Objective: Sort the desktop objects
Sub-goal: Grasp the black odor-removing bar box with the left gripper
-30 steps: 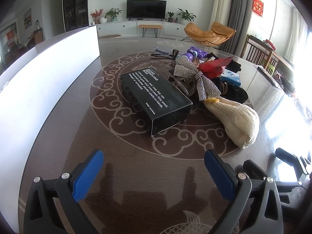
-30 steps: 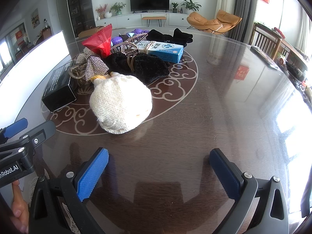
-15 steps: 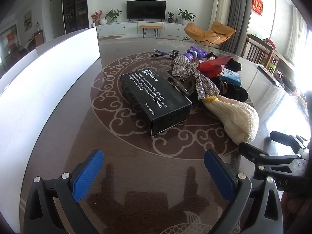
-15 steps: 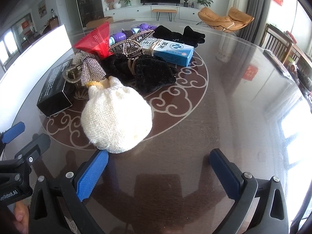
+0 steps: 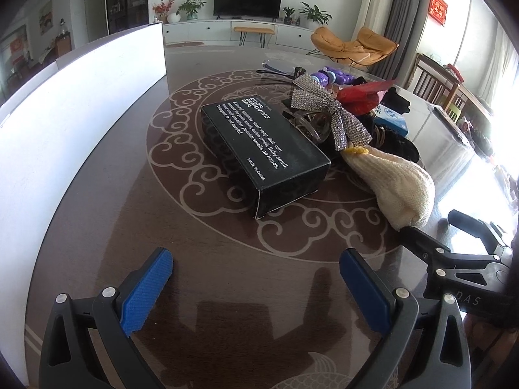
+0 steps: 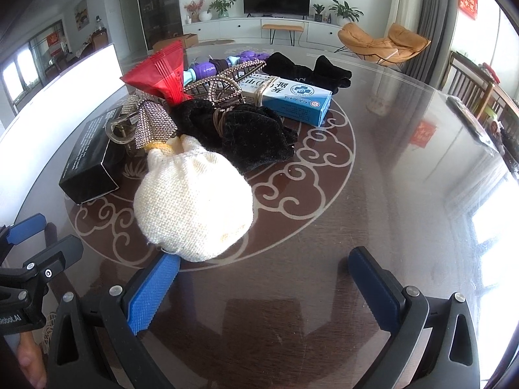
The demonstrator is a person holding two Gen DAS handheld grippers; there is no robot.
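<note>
A dark round worktop (image 6: 405, 168) with a pale scroll pattern carries a heap of small things near its middle. The right gripper (image 6: 262, 288) hovers low over the near side of the worktop, its blue-padded fingers (image 6: 152, 288) wide apart with nothing between them; the tip of its left finger sits just at the near end of a cream knitted pouch (image 6: 191, 207). Behind the pouch lie a black furry cloth (image 6: 246, 133), a blue and white box (image 6: 292, 97), a red packet (image 6: 162, 71), a glittery bow (image 6: 152, 123) and a purple toy (image 6: 207, 69). A black box (image 5: 262, 149) with white lettering lies on the side of the heap nearer the worktop's left edge, just beside the bow. The left gripper (image 5: 256, 288) hangs above bare worktop short of the black box, its fingers (image 5: 146, 291) also spread wide and holding nothing. A white board (image 5: 74, 103) stands along the worktop's left edge.
</note>
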